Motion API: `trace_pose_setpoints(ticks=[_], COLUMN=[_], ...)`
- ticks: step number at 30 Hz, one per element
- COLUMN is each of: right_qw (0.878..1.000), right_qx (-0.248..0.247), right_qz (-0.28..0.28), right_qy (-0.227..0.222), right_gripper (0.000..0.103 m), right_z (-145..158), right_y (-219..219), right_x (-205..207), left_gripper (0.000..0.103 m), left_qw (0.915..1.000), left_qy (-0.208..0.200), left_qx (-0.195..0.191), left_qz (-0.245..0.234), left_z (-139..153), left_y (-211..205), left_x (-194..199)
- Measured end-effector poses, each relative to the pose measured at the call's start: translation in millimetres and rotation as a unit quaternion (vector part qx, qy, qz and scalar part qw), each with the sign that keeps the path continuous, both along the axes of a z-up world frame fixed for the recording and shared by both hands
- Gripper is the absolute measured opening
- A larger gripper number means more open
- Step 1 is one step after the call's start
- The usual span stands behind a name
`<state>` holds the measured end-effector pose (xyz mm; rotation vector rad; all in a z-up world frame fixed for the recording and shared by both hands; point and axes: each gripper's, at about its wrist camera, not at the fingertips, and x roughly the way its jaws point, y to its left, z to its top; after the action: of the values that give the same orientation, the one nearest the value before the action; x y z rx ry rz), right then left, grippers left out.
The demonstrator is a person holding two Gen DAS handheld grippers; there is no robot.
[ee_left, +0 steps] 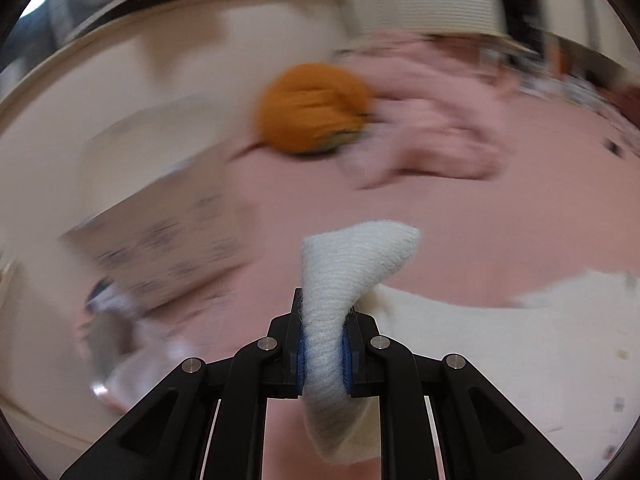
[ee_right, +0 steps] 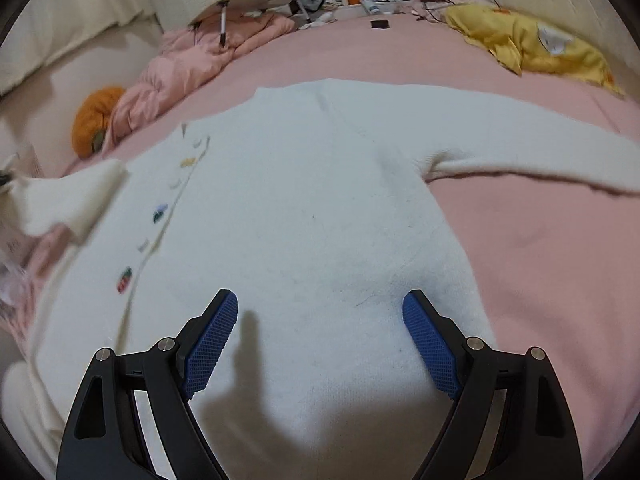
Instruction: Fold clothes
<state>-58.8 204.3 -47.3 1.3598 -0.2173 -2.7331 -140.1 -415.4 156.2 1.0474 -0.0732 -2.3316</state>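
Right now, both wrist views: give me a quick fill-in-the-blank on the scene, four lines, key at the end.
1. The left gripper is shut on the white sweater's ____.
2. The right gripper hovers over the white sweater with its jaws ____.
3. The bedsheet under the sweater is ____ in colour.
4. Beside the pink quilt lies an ____ plush toy.

Missing words: sleeve; open; pink; orange

Sweater (ee_right: 304, 208) flat on bed (ee_right: 540, 240), quilt (ee_right: 188, 64) heaped far left, cushion (ee_right: 96, 120) just beside it, blanket (ee_right: 536, 44) far right.
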Motion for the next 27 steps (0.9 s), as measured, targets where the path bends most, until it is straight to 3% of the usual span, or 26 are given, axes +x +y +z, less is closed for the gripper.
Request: trace_pose_setpoints(ticks=[3,5,11,13,14,15,17,20,22,23,24,25,26,27], right_qw=[0.998,0.998,0.997,0.996,0.996,0.996,0.996,0.996,0.995,0.995,0.995,0.995,0.995,0.995], right_qx=[0.061,0.068,0.080,0.085,0.086,0.088,0.089,0.091,0.094,0.096,0.097,0.098,0.098,0.098], right_qz=[0.013,0.013,0.013,0.013,0.013,0.014,0.014,0.014,0.014,0.014,0.014,0.014,0.014,0.014], right_qy=[0.001,0.001,-0.002,-0.003,-0.003,-0.004,-0.005,-0.005,-0.003,-0.003,-0.003,-0.003,-0.003,-0.003], right_gripper=[0.085,0.087,0.088,0.088,0.088,0.088,0.088,0.088,0.088,0.089,0.089,0.089,0.089,0.089], right_z=[-5,-5,-4,-4,-4,-4,-5,-5,-6,-6,-6,-6,-6,-6], right_y=[-18,-19,-22,-23,-23,-24,-25,-25,-26,-26,-27,-27,-27,-27], right_x=[2,2,2,3,3,2,0,0,0,0,0,0,0,0], left_gripper=[0.014,0.014,0.017,0.023,0.035,0.057,0.076,0.079,0.079,0.082,0.091,0.096,0.097,0.097], left_qw=[0.9970,0.9940,0.9851,0.9819,0.9802,0.9778,0.9731,0.9698,0.9717,0.9758,0.9845,0.9939,0.9981,0.9990], left_qy=[-0.022,-0.045,-0.143,-0.160,-0.167,-0.169,-0.148,-0.061,0.014,0.044,0.065,0.065,0.046,0.023], left_qx=[-0.034,-0.037,-0.036,-0.043,-0.048,-0.062,-0.104,-0.133,-0.132,-0.123,-0.091,-0.035,0.018,0.033], left_qz=[0.066,0.092,0.088,0.092,0.096,0.107,0.143,0.195,0.196,0.176,0.135,0.082,0.037,0.020], left_z=[-14,-32,-115,-135,-144,-148,-142,-108,-80,-72,-68,-71,-80,-94], left_y=[-58,-86,-115,-113,-112,-112,-113,-110,-98,-91,-82,-73,-66,-60], left_x=[24,34,42,43,44,46,50,66,77,79,77,70,59,50])
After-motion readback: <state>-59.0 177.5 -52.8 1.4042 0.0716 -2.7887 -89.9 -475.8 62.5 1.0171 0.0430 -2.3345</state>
